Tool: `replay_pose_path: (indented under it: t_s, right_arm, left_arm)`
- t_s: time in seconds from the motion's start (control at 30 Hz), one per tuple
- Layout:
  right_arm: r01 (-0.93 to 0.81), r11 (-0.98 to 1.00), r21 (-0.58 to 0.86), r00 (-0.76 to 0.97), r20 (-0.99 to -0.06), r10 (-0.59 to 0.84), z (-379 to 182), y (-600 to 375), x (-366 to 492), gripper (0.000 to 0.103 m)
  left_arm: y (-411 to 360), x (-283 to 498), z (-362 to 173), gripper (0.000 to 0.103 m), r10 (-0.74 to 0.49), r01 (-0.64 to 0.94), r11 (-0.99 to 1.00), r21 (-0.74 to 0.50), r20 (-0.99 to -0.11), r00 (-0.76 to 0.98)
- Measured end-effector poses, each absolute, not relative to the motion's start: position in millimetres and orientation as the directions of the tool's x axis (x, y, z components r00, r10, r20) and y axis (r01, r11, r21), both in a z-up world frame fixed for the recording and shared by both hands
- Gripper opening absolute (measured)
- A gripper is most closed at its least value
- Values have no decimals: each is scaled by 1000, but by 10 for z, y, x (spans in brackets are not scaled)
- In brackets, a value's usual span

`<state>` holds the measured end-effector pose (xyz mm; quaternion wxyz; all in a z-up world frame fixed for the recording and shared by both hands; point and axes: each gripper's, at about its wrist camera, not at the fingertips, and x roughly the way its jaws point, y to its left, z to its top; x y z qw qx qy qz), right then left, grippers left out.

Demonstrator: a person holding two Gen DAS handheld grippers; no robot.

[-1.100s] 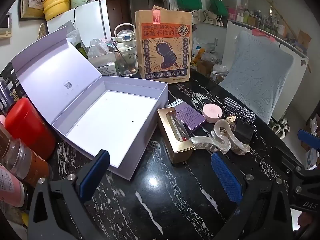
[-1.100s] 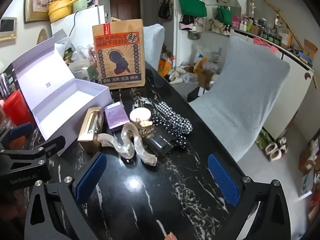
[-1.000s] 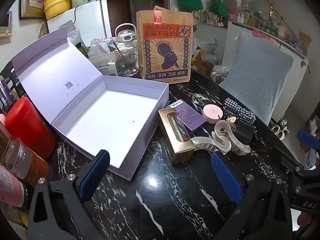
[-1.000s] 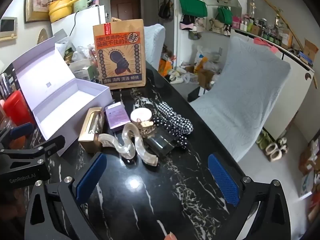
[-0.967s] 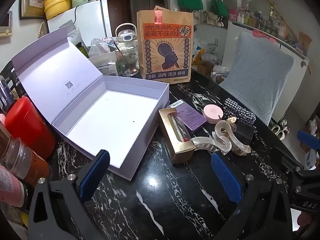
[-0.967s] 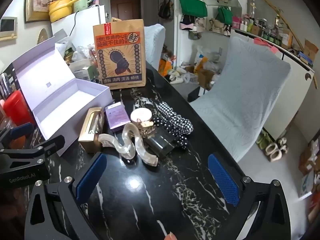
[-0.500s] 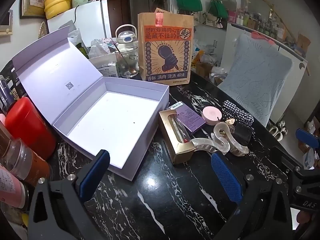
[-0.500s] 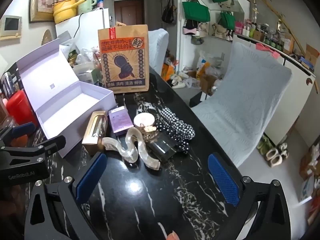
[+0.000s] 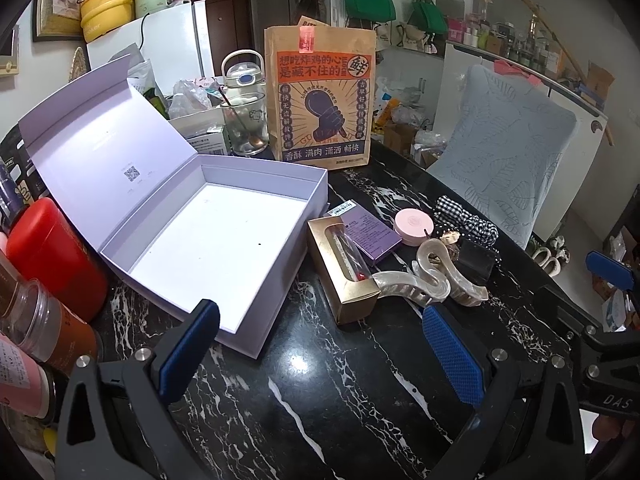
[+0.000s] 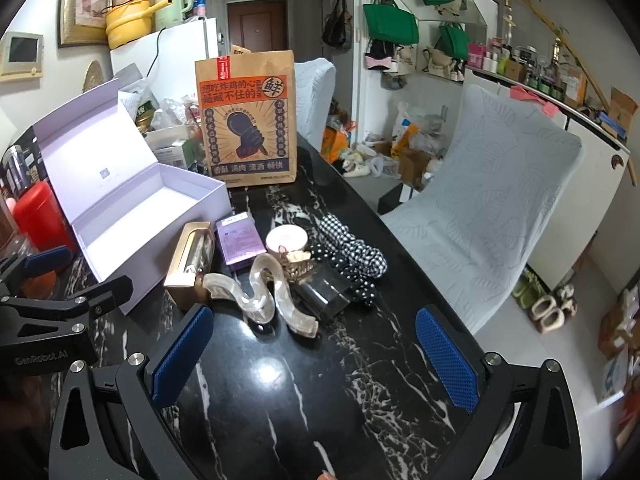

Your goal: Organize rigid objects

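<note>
An open, empty white box [image 9: 216, 240] with its lid propped back lies on the black marble table; it also shows in the right wrist view [image 10: 132, 216]. Right of it sit a gold box [image 9: 344, 268], a purple box [image 9: 370, 230], a pink round case [image 9: 413, 222], a pearly S-shaped hair claw [image 9: 432, 276], a dark clear case [image 10: 326, 290] and a checkered scrunchie [image 10: 352, 252]. My left gripper [image 9: 320, 352] is open and empty, short of the white box and the gold box. My right gripper [image 10: 312, 348] is open and empty, short of the hair claw.
A brown paper bag [image 9: 322, 98] and a glass jug [image 9: 245, 120] stand behind the box. A red canister [image 9: 52, 248] and jars [image 9: 36, 320] stand at the left. A grey-covered chair [image 10: 492, 204] is right of the table edge.
Both grippers have drawn back and risen slightly, so the objects look a little farther away. Nothing on the table has moved.
</note>
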<state>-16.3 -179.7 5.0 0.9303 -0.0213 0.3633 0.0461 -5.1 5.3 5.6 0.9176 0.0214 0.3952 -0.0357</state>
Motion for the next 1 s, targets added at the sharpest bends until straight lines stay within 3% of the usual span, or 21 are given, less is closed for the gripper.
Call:
replay_pose_path:
  t_s: [1.0]
  right_arm:
    - [-138,990,-2,738,-667,102,48,-1801,-186,103]
  left_arm:
    - [87,-108,47,103,-33,56,998,6,-739,673]
